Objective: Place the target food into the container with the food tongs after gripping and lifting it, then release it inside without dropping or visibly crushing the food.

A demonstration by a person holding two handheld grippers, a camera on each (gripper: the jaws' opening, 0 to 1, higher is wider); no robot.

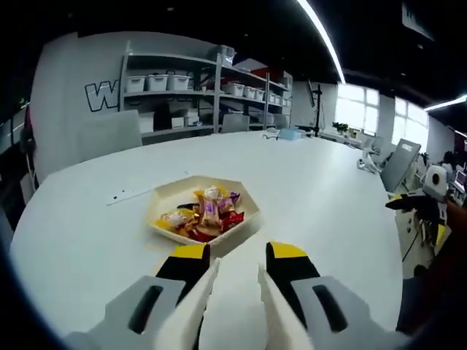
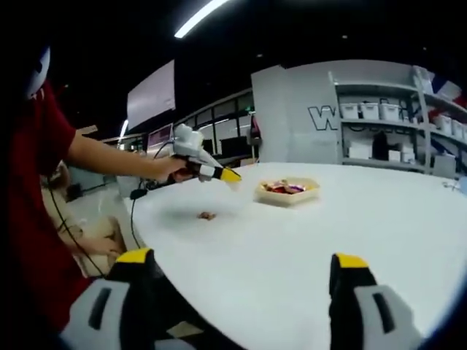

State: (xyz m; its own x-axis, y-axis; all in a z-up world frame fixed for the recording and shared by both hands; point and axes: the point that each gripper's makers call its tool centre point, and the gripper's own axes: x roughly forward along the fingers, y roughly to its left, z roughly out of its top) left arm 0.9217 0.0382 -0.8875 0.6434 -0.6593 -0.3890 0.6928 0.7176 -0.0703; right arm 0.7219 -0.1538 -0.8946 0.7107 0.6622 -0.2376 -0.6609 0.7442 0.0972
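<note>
A pale hexagonal tray (image 1: 171, 197) holding several wrapped candies (image 1: 208, 213) sits on the white table, just beyond my left gripper (image 1: 237, 257). Its yellow-tipped jaws hold white food tongs (image 1: 201, 310) whose blades stand apart with nothing between them. In the right gripper view the tray (image 2: 287, 194) lies far ahead, and a small brown food piece (image 2: 208, 215) rests alone on the table to its left. A person's hand holds the left gripper (image 2: 219, 173) above that piece. My right gripper (image 2: 244, 266) stands wide open and empty over the near table edge.
The round white table (image 1: 328, 189) has bare surface around the tray. Shelves with white bins (image 1: 175, 84) line the back wall. A person in a red shirt (image 2: 33, 189) stands at the left. The right gripper (image 1: 427, 204) shows past the table's right edge.
</note>
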